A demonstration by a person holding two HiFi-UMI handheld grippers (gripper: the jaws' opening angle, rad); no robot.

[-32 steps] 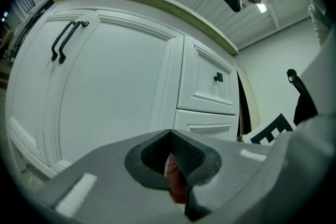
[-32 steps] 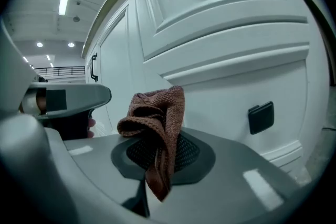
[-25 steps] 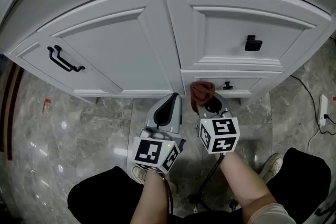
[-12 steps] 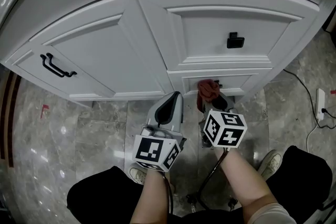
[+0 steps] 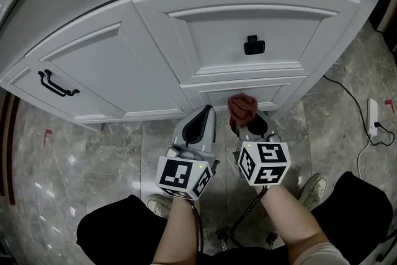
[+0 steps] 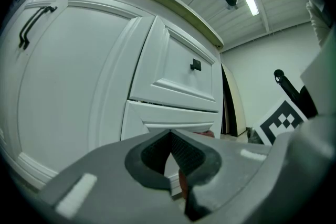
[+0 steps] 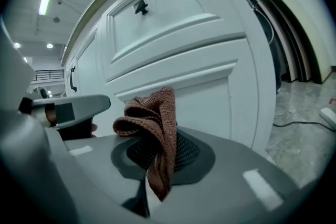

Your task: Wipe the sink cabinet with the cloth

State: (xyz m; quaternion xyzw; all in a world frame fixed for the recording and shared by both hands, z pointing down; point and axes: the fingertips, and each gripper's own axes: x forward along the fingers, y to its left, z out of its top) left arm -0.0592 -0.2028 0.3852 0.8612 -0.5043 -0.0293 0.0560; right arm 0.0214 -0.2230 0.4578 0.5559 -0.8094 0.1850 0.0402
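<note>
Since the left gripper (image 5: 205,113) hangs with its jaws pressed together on nothing, just short of the sink cabinet's (image 5: 155,53) bottom edge, it steadies nothing and could knock the door panel if it drifts forward. To its right, the right gripper (image 7: 159,156) pinches the brown cloth (image 7: 153,113) by a narrow fold. The bunched rest stands above the jaws, by the lower drawer (image 5: 273,89) near the cabinet's bottom right corner; whether it touches the front I cannot tell. With so little cloth clamped, a hard drag may pull it free, or bare gripper may scrape the paint. Higher up, the black knob (image 5: 254,45) could snag the weave.
</note>
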